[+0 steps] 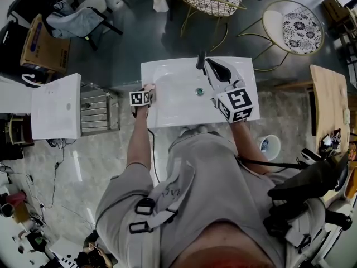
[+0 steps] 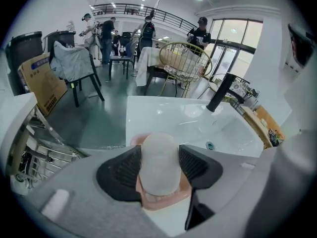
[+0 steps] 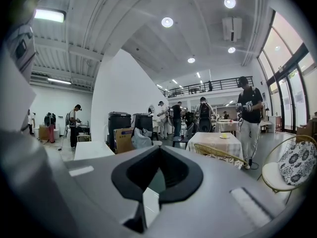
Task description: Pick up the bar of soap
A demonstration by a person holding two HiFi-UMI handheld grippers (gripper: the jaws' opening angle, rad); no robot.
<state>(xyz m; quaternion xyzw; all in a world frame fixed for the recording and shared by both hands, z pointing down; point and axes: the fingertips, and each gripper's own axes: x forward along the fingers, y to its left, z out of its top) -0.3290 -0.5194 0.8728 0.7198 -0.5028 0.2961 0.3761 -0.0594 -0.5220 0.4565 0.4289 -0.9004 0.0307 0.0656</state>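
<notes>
A pale bar of soap [image 2: 159, 175] lies on a pink soap dish [image 2: 166, 202] at the near left rim of the white sink [image 1: 173, 119]. My left gripper [image 2: 159, 151] straddles the bar, and both ribbed pads [image 2: 128, 168] press on its sides. In the head view the left gripper [image 1: 148, 89] sits at the sink's left edge, and the soap itself is hard to make out there. My right gripper [image 1: 205, 66] hovers over the basin by the black faucet [image 1: 200, 59]. Its jaws are shut with nothing in them, and in its own view the right gripper [image 3: 158, 148] points out into the room.
The faucet [image 2: 222, 90] and drain [image 2: 210, 145] lie beyond the soap. A second white basin [image 1: 56, 105] and a metal rack [image 1: 97, 110] stand to the left. A wooden table [image 1: 329, 105] and a small bin [image 1: 269, 146] are on the right, with chairs [image 1: 295, 29] behind.
</notes>
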